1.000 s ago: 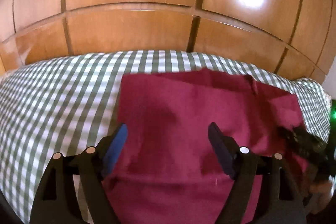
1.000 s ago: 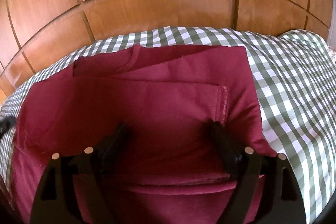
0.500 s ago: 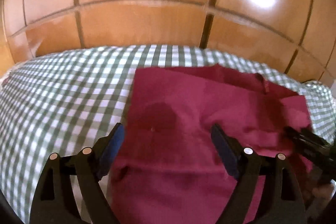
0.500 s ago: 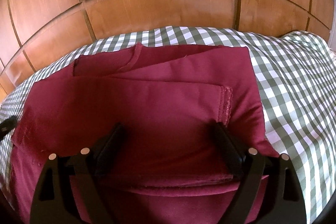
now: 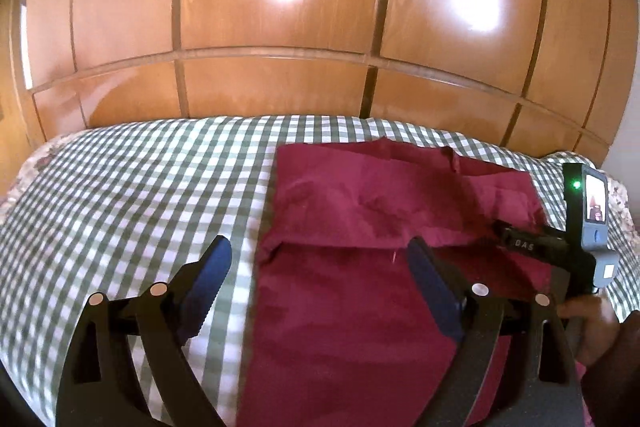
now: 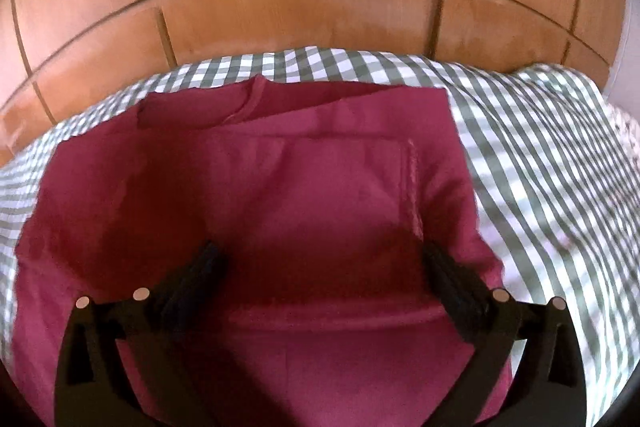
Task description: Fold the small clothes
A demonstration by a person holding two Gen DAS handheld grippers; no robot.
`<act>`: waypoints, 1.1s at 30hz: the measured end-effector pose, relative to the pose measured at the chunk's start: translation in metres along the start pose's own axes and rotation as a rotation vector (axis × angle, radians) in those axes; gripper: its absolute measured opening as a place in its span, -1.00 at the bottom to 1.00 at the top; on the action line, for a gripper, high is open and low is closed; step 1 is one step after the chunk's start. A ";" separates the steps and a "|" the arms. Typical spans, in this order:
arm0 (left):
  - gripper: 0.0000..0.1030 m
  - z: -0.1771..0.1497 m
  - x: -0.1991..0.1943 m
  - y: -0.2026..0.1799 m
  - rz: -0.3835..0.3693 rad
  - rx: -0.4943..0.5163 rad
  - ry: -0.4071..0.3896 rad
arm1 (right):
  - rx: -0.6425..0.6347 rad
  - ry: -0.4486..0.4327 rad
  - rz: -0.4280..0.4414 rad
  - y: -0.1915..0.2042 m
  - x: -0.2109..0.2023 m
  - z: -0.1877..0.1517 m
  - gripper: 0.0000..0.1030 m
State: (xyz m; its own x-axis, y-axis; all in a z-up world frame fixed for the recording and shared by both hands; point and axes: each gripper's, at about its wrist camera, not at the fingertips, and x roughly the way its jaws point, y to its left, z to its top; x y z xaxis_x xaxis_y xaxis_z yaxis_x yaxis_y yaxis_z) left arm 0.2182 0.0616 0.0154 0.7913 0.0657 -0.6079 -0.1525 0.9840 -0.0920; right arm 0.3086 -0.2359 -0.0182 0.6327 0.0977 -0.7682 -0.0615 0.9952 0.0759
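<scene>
A: Status?
B: Mid-fold. Maroon garment [image 5: 360,211] flat on checked bedspread [image 5: 132,195], toward its right edge. Left gripper [image 5: 316,279] and right gripper [image 6: 324,275] spread wide, holding nothing.
A: Next?
B: Pinch near hem, fold toward far edge

garment [image 5: 380,267] on bedspread [image 5: 140,195], wardrobe [image 5: 280,27] behind

i see two glare patches on the wardrobe [image 5: 320,27]; below it, fisheye bending, dark corners, soft blur on the right view's bedcover [image 6: 540,155].
</scene>
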 end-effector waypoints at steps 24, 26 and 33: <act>0.71 -0.100 -0.027 0.033 0.010 0.015 0.207 | -0.123 0.117 0.060 -0.047 -0.111 -0.121 0.96; 0.71 -0.112 -0.029 0.036 -0.010 0.034 0.246 | -0.098 0.123 0.051 -0.062 -0.120 -0.129 0.96; 0.51 -0.151 -0.061 0.043 -0.142 0.065 0.338 | -0.041 0.231 0.113 -0.100 -0.148 -0.176 0.80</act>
State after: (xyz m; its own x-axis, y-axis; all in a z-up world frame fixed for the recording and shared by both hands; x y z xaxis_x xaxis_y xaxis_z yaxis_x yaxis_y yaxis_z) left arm 0.0745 0.0749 -0.0703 0.5600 -0.1204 -0.8197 -0.0087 0.9885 -0.1512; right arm 0.0854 -0.3501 -0.0235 0.4269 0.2011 -0.8817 -0.1557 0.9767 0.1474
